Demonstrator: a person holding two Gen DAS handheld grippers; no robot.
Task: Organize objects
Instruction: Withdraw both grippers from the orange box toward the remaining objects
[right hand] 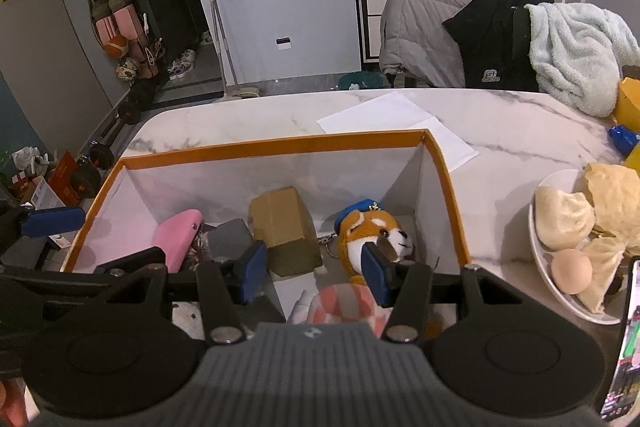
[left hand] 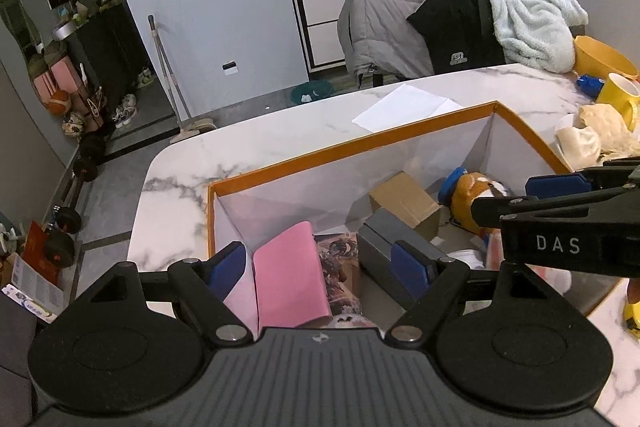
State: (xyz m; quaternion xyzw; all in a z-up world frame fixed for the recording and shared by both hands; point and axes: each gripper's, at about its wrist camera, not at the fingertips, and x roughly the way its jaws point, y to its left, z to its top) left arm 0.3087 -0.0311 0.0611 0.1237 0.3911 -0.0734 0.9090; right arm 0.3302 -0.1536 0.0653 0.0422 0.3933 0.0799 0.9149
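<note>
Here, both tongs are held spread above the orange-rimmed box [right hand: 256, 151].
Nothing is pinched by left tongs [left hand: 320, 269] or right tongs [right hand: 314, 273]; a plush fox [right hand: 376, 237] is seen inside.

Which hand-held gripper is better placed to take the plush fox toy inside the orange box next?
Right. The right hand-held gripper hangs open almost directly over the plush fox toy; the left hand-held gripper sits over the pink case.

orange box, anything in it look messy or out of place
Somewhat. In the orange box the cardboard carton sits tilted, the pink case leans against the left wall, and the plush fox lies on its side. Things are tossed in rather than lined up. Nothing looks spilled or broken.
</note>
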